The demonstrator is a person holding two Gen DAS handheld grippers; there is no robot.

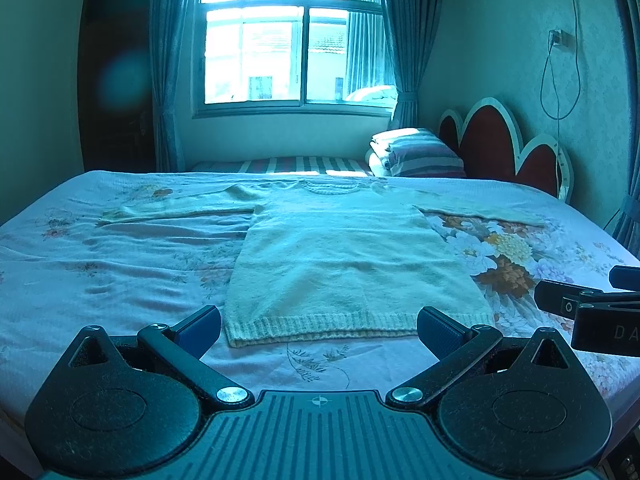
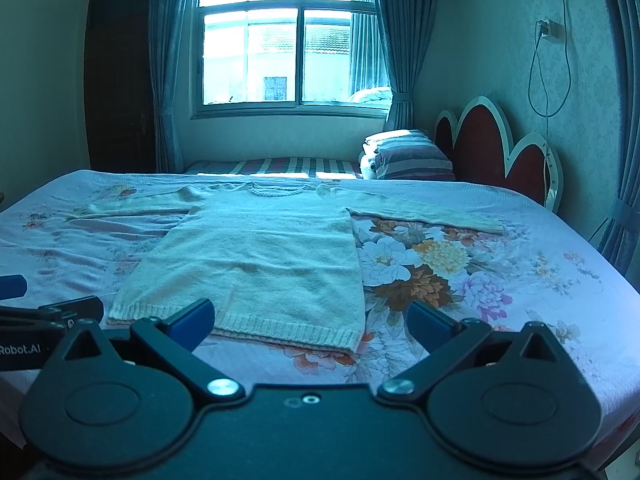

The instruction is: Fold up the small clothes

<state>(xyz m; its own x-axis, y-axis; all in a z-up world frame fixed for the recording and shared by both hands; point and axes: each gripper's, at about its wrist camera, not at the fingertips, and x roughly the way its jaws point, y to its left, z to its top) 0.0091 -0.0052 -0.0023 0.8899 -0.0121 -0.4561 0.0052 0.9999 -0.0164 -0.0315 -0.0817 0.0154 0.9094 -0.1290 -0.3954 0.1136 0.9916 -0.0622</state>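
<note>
1. Bed (image 1: 120, 272), floral sheet: it carries the one garment; striped folded bedding (image 1: 416, 152) sits beyond its far edge, by the headboard.
2. Sweater (image 1: 344, 264): a pale knit laid flat, front up, midway across the bed, ribbed hem at the near edge, collar toward the far edge, sleeves spread sideways. It looks soft, light and limp, likely to sag and drag; the hem corners or sleeve cuffs seem the best holds.
3. Left gripper (image 1: 319, 330): jaws wide open, empty, hovering just before the hem.
4. Right gripper (image 2: 310, 324): jaws wide open, empty, above the hem's right corner.
5. No containers visible.
</note>
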